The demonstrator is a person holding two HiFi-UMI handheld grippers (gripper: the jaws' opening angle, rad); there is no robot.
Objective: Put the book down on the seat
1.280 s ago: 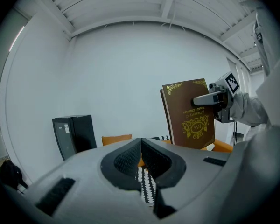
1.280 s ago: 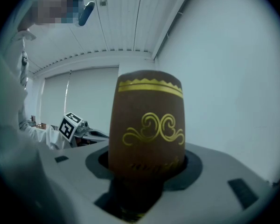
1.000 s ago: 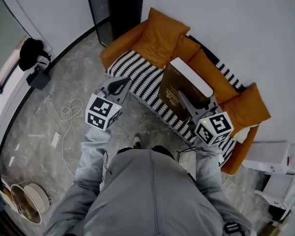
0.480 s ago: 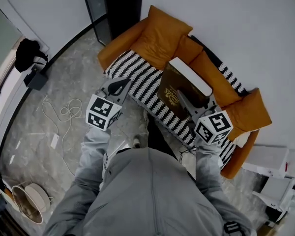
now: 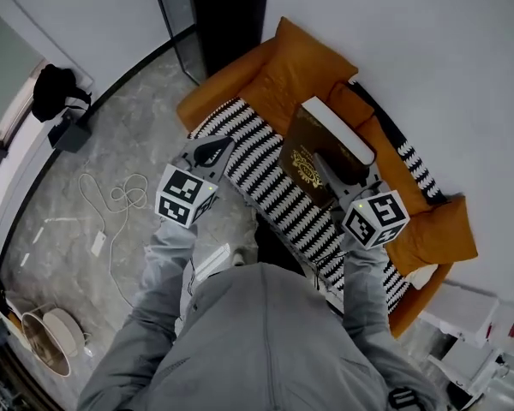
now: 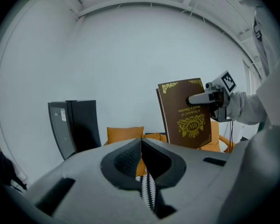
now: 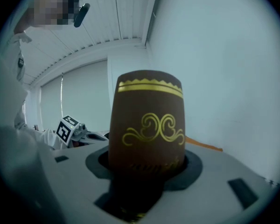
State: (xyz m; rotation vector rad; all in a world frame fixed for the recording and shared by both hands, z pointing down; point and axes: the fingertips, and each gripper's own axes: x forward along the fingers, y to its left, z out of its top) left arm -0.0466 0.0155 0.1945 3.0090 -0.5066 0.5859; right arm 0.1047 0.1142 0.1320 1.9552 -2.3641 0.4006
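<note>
A thick brown book [image 5: 311,157] with gold ornament and white page edges is held upright above the sofa's black-and-white striped seat [image 5: 261,174]. My right gripper [image 5: 332,171] is shut on the book's lower end, and its spine [image 7: 147,125] fills the right gripper view between the jaws. My left gripper [image 5: 212,148] hangs over the seat's front edge, left of the book, and its jaws meet with nothing between them. In the left gripper view [image 6: 141,143] the book [image 6: 185,113] shows at the right, apart from this gripper.
The orange sofa [image 5: 304,67] has loose cushions at the back and a cushion [image 5: 441,229] at its right end. A dark cabinet [image 5: 227,15] stands beside its left arm. A white cable [image 5: 111,195], a black bag [image 5: 53,92] and a round basket [image 5: 47,349] lie on the floor at left.
Both grippers have moved forward toward the sofa, and the book has gone with the right one. The person has stepped closer to the seat.
</note>
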